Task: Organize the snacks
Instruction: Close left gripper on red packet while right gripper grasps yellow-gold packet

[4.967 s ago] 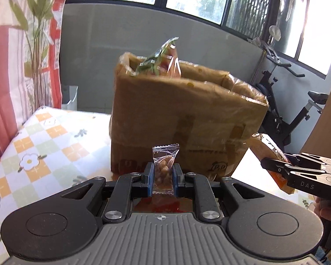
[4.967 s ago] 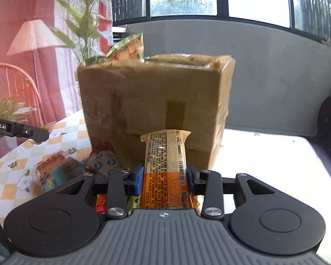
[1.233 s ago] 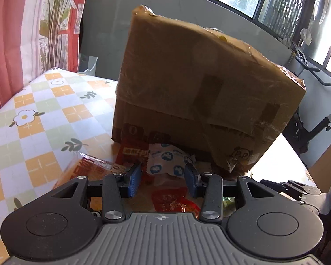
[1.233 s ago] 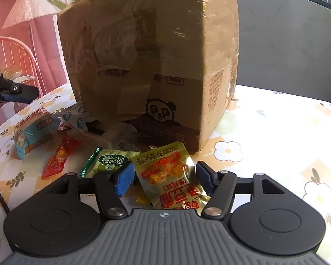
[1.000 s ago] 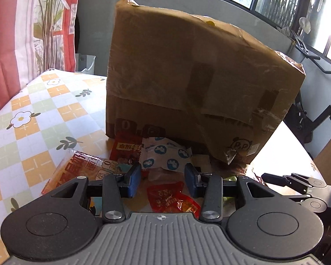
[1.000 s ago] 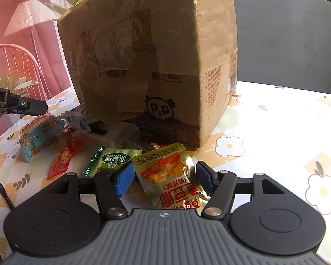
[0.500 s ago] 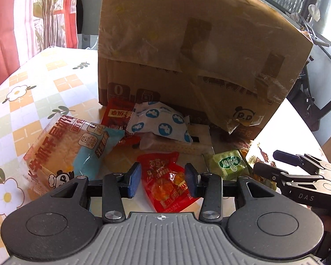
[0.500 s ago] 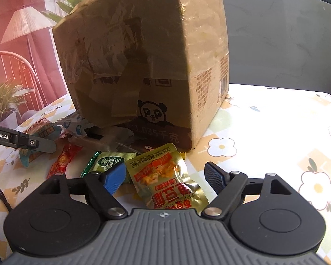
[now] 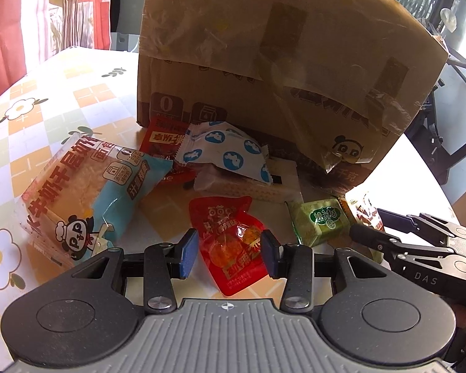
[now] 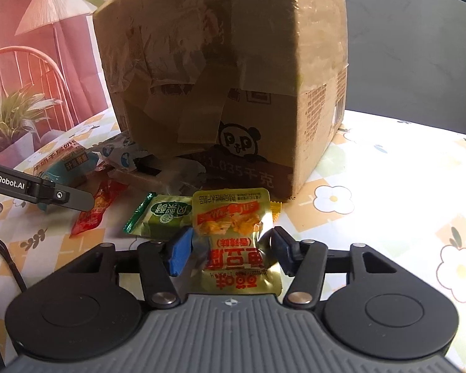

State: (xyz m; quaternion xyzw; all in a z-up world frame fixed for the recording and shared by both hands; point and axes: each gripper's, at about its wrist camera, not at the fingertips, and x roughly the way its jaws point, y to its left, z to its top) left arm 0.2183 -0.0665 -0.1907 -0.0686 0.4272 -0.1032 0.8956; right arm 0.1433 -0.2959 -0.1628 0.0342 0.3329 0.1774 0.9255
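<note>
Clearly unfinished — seven-odd snack packets lie before the tall taped cardboard box [image 9: 279, 71]. Right gripper [image 10: 230, 253], jaws closing around the crinkled yellow foil pouch [image 10: 233, 233]; left gripper [image 9: 230, 253] straddles the red pouch [image 9: 230, 242], unclamped.

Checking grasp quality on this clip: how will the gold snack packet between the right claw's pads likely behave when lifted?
The gold packet is likely floppy: its foil already crumples as the right claw closes on it. Probably light, being thin and flat. The glossy film may slip, so it could sag or twist.
</note>
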